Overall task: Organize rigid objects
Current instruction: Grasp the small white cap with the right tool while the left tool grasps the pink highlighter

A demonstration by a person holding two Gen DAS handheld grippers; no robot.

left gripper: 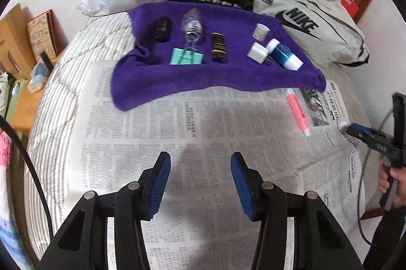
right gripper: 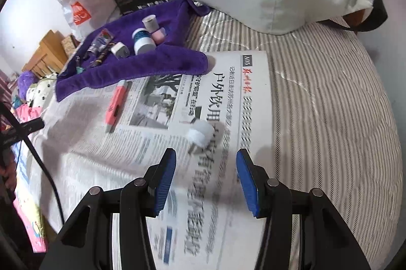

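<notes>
Both hand-held grippers, left (left gripper: 200, 183) and right (right gripper: 206, 181), gape empty above newspaper (right gripper: 177, 168); purple towel (left gripper: 203, 77) carries bottles.

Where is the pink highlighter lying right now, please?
The pink highlighter lies on the newspaper just below the purple towel, apart from it; in the left wrist view it sits at the right, near the right tool.

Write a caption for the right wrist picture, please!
Open right gripper hovers over a small white round plug lying on the newspaper.
</notes>
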